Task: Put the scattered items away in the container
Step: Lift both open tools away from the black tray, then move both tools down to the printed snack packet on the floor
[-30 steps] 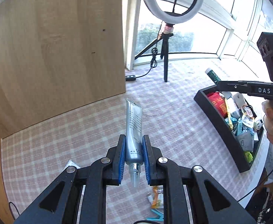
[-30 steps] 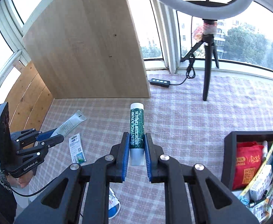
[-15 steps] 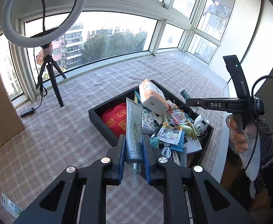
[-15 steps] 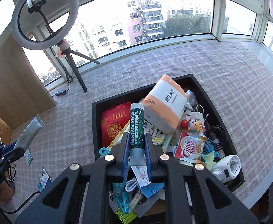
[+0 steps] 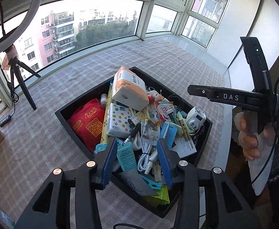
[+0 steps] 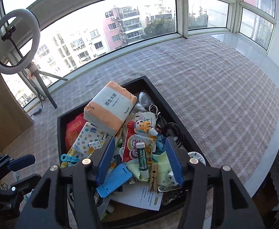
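Both tubes held a second ago are now dropped: the left gripper (image 5: 137,164) and right gripper (image 6: 140,162) are opening, nothing between them, over the full black rectangular tray (image 6: 59,133); the green-white lip balm tube (image 6: 143,158) lies flat on the pile.

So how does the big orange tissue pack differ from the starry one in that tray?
The orange tissue pack is bulkier, with orange ends and a white band. The starry pack is slimmer and white with coloured stars. The orange tissue pack sits tilted on top of the pile, while the starry pack lies lower, partly beneath it. Both are soft-wrapped tissues in the black tray.
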### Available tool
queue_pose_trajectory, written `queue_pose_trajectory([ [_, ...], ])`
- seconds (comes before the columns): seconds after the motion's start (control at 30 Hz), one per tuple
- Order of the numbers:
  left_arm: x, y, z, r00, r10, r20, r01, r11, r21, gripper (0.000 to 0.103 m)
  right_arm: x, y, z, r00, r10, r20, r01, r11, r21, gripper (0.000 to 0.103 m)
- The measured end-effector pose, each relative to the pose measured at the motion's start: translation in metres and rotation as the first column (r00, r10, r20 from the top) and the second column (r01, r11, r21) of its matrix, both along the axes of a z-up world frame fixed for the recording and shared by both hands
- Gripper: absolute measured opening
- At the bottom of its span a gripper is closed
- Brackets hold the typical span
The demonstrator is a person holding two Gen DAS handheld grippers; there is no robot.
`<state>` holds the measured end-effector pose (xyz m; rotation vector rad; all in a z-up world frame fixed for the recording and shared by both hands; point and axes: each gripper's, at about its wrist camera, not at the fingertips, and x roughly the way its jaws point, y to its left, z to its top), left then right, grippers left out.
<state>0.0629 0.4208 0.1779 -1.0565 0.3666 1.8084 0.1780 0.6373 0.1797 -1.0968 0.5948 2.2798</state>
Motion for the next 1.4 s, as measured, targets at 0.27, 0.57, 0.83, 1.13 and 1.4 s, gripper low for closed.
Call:
queue_pose_trajectory([
  [0.27,-0.040,-0.091,-0.002,0.984,0.179,0.004,-0.179,0.983,-0.033,0.039,-0.026,-0.038,-0.001,0.995,0.100,-0.006,-0.100,0.994,-0.040,0.054],
  [0.57,-0.102,-0.240,-0.024,0.876,0.483,0.019,-0.478,0.871,-0.113,0.039,-0.076,-0.118,0.004,0.948,0.317,0.001,-0.317,0.948,-0.038,0.054],
  [0.83,-0.104,-0.353,-0.048,0.772,0.634,0.048,-0.620,0.767,-0.165,0.039,-0.109,-0.205,-0.011,0.852,0.523,0.036,-0.520,0.851,-0.069,0.054],
  [1.13,-0.064,-0.348,-0.107,0.795,0.582,0.171,-0.548,0.810,-0.208,0.039,-0.121,-0.316,-0.062,0.686,0.725,0.065,-0.714,0.687,-0.136,0.054],
  [1.4,-0.062,-0.296,-0.131,0.852,0.491,0.181,-0.445,0.862,-0.242,0.041,-0.128,-0.355,-0.105,0.631,0.769,0.103,-0.737,0.635,-0.229,0.054],
])
